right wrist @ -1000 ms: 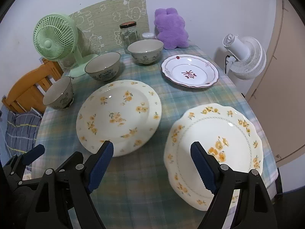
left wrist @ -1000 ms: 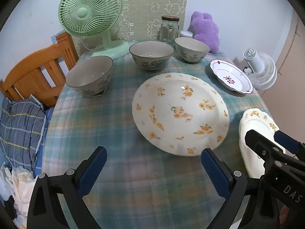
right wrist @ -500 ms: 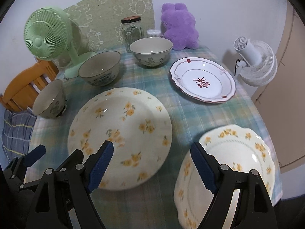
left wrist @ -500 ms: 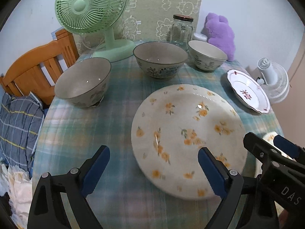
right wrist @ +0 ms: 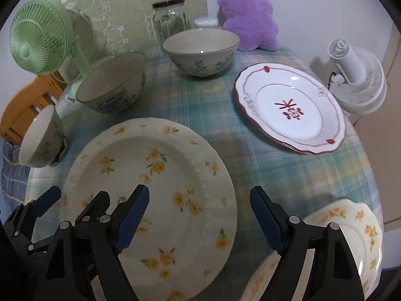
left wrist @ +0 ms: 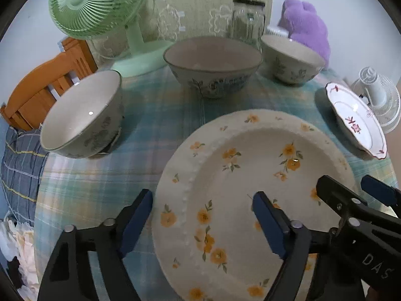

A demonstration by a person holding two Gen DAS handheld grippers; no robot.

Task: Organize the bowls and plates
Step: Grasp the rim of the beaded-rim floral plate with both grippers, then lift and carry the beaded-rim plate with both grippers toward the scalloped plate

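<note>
On a plaid tablecloth [right wrist: 275, 165], three bowls [left wrist: 213, 65] stood at twelve o'clock. We held our left gripper [left wrist: 204, 222] and right gripper [right wrist: 199, 217], jaws open and empty, over the big flowered plate [right wrist: 160, 190], likely to stack it.

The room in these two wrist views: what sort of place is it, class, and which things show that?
Most likely a room in a home: a table with a plaid tablecloth, a purple plush toy, a green desk fan and a wooden chair.
</note>
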